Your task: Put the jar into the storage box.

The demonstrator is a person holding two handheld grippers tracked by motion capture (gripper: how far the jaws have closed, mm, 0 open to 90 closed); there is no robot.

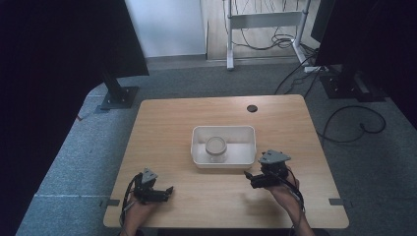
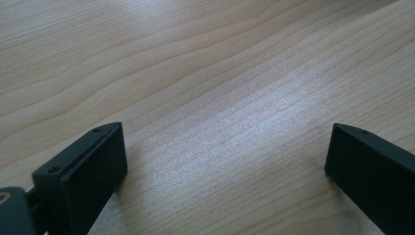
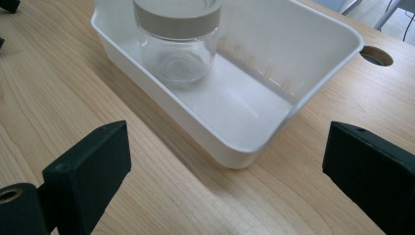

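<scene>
Jaws wide on both, we've got the left gripper [image 1: 164, 191] parked low over bare table [image 1: 162, 128] while the right gripper [image 1: 252, 177] faces the white tray [image 3: 313, 93], probably lining up on the lidded glass jar [image 3: 177, 39] standing inside.

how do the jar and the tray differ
The jar is clear glass; the tray is opaque white. The jar is round and capped with a grey lid; the tray is rectangular and open-topped. The jar stands inside the tray, which sits on the table. Both look empty.
</scene>
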